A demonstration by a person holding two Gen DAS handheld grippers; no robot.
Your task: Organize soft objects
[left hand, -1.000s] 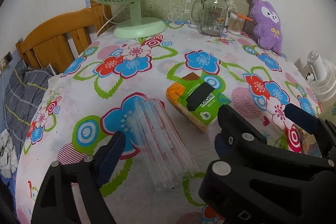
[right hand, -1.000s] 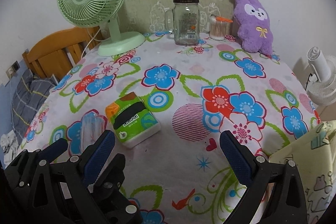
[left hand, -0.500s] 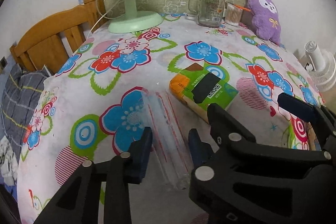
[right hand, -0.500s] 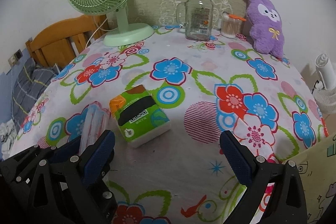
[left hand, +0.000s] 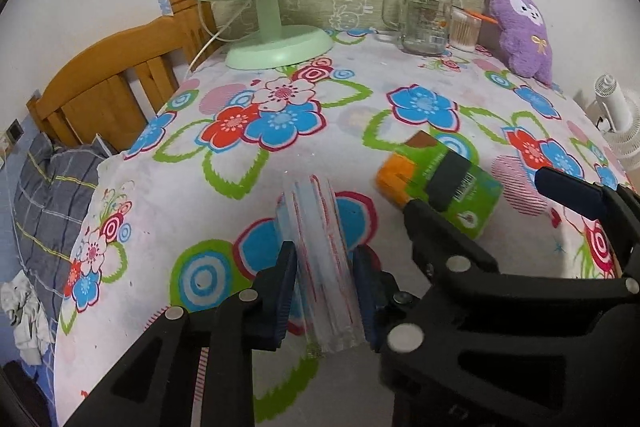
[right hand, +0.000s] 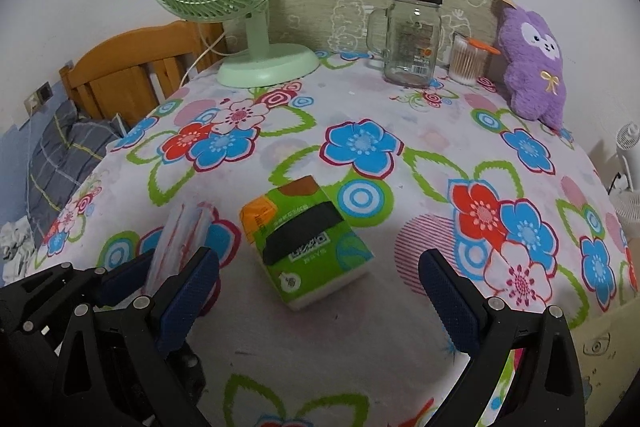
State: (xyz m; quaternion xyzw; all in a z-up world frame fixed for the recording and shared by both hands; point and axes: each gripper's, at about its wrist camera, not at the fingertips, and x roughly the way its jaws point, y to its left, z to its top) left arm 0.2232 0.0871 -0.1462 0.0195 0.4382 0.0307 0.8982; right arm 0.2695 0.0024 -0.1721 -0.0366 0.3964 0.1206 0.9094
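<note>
Left wrist view: left gripper [left hand: 325, 291] is closing on the clear packet [left hand: 320, 259] lying on the tablecloth [left hand: 400, 75]; right gripper [right hand: 320, 291], jaws wide, is hovering near the tissue pack [right hand: 308, 243]. Next, probably: lifting without crushing.

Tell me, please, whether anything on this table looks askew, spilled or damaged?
Nothing looks spilled or damaged. The green tissue pack lies at an angle on the tablecloth, and the clear packet is squeezed narrow as the left gripper closes on it.
</note>
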